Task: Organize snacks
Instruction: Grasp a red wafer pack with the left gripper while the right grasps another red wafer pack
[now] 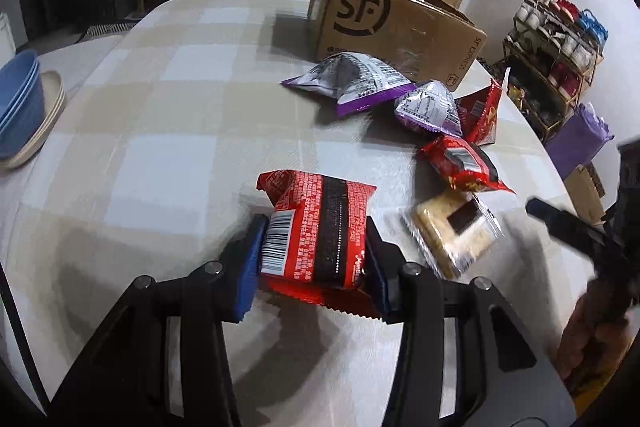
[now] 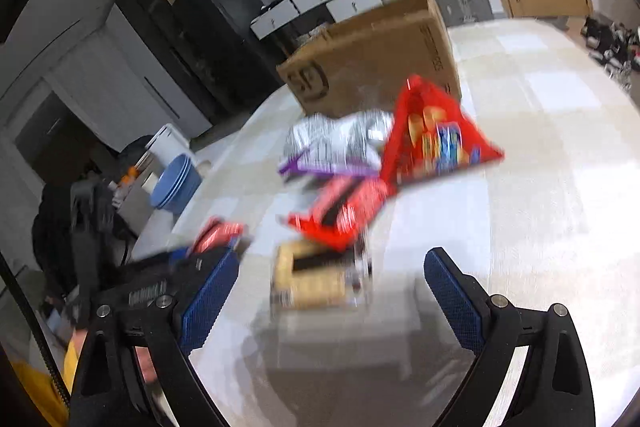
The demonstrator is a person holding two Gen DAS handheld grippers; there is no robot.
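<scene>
My left gripper (image 1: 314,255) is shut on a red snack packet (image 1: 316,227) with a black stripe and barcode, just above the checked tablecloth. To its right lie a clear-wrapped beige biscuit pack (image 1: 454,231), a red packet (image 1: 460,163), another red packet (image 1: 482,111) and two purple-and-silver bags (image 1: 352,79) (image 1: 430,105). An SF cardboard box (image 1: 396,27) stands behind them. My right gripper (image 2: 330,287) is open and empty, above the biscuit pack (image 2: 312,275), with a red packet (image 2: 344,211), a purple-silver bag (image 2: 332,147) and an upright red bag (image 2: 432,131) beyond.
Stacked blue bowls and beige plates (image 1: 24,111) sit at the table's left edge. The table (image 1: 160,115) is covered by a beige and white checked cloth. A shoe rack (image 1: 556,55) stands to the right, drawers and suitcases behind the table. The right gripper's view is blurred.
</scene>
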